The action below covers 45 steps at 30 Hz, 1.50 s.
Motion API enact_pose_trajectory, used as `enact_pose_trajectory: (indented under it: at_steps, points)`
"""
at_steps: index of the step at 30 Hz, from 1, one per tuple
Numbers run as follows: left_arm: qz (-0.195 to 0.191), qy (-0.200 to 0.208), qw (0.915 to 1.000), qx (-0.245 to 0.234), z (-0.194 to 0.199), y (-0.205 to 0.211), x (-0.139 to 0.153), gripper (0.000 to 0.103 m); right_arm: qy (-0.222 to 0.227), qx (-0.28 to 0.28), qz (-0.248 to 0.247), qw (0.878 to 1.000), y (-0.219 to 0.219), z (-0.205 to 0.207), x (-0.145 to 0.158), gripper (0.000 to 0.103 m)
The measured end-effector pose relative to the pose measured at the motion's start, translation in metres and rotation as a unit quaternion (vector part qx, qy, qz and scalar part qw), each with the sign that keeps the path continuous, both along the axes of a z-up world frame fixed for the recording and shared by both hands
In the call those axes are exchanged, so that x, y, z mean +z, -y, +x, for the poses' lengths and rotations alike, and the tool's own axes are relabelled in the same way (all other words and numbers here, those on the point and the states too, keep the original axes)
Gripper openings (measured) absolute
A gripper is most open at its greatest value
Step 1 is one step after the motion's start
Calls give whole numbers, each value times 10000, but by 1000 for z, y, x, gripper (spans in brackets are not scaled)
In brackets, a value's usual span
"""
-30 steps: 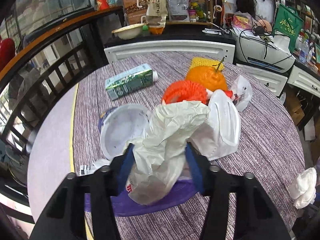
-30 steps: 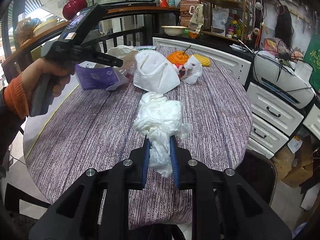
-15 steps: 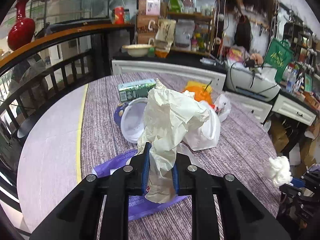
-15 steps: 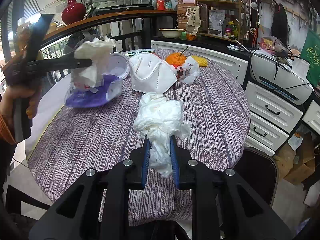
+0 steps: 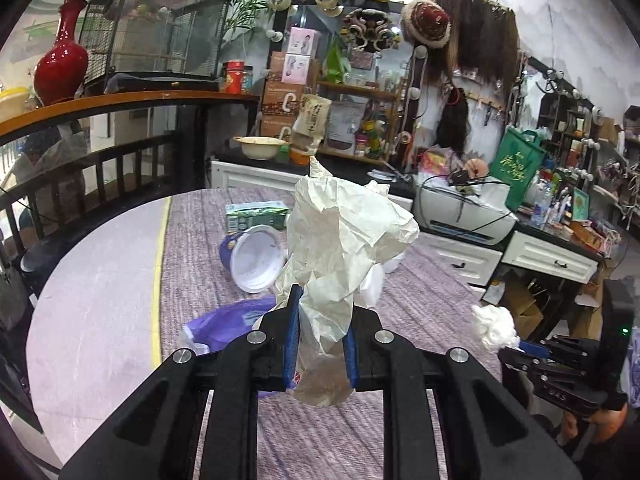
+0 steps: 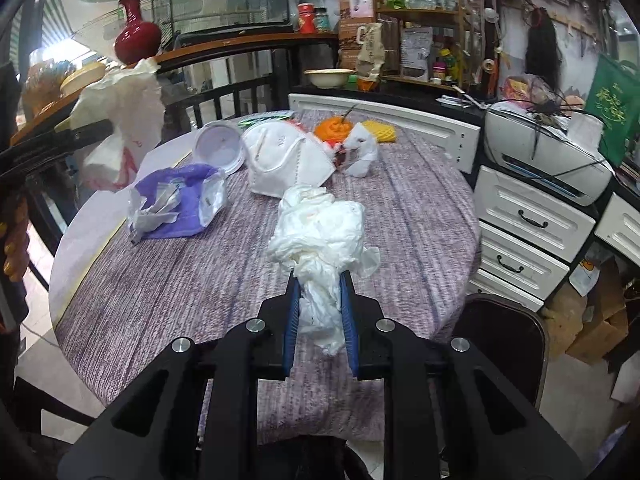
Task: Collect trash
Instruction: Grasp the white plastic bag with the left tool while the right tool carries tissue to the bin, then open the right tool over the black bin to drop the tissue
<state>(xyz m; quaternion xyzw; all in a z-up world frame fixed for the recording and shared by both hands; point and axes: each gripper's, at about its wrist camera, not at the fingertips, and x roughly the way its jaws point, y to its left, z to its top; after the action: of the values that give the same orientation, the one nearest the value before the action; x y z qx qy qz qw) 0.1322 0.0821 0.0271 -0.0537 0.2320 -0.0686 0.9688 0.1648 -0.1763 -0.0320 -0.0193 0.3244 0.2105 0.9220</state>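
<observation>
My left gripper (image 5: 319, 332) is shut on a crumpled cream paper wrapper (image 5: 340, 240) and holds it well above the round table (image 5: 320, 432). The wrapper also shows in the right wrist view (image 6: 120, 120), high at the left. My right gripper (image 6: 319, 308) is shut on a wad of white tissue (image 6: 318, 232) above the table's near edge; the wad shows in the left wrist view (image 5: 494, 326) too. On the table lie a purple plastic bag (image 6: 180, 200), a white face mask (image 6: 288, 164), a white cup (image 6: 220, 150) and a green carton (image 5: 256, 216).
An orange fruit (image 6: 334, 128), a yellow foam net (image 6: 380, 130) and a small crumpled white wrapper (image 6: 362, 150) lie at the table's far side. White drawers (image 6: 528, 216) with a printer (image 6: 544, 148) stand right. A dark railing (image 5: 100, 152) runs left.
My left gripper closed on the cream wrapper and lifted it up and back off the table, uncovering the purple bag. My right gripper has stayed in place with the tissue.
</observation>
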Motion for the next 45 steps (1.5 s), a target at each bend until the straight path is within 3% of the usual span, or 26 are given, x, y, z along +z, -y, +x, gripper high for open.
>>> enact_pose_trajectory:
  at_steps: [6, 12, 16, 23, 28, 35, 37, 41, 45]
  points:
    - [-27, 4, 9980, -634, -5, 39, -8, 19, 20, -630, 253, 9977, 50, 7, 8, 20]
    - [-149, -288, 9901, -1363, 11, 100, -25, 19, -2, -1492, -84, 9888, 108, 15, -5, 20]
    - [-144, -386, 9818, -1853, 19, 145, -29, 19, -404, -2058, -209, 9775, 147, 26, -32, 20]
    - [15, -678, 9652, -2527, 30, 221, -44, 19, -1294, -2427, 7, 9614, 183, 40, -93, 20]
    - [186, -1041, 9549, -2774, 43, 252, -63, 19, -1742, -2514, 93, 9520, 193, 46, -128, 20]
    - [255, -1496, 9488, -2771, 62, 266, -88, 19, -2285, -2734, 313, 9338, 208, 52, -167, 21]
    - [268, -1561, 9481, -2757, 64, 269, -91, 19, -2408, -2846, 400, 9270, 212, 52, -176, 27]
    - [369, -1648, 9443, -2825, 62, 278, -95, 19, -2324, -3068, 567, 9212, 218, 46, -175, 62]
    - [513, -1699, 9405, -2896, 63, 287, -100, 19, -2012, -3302, 479, 9210, 229, 42, -155, 67]
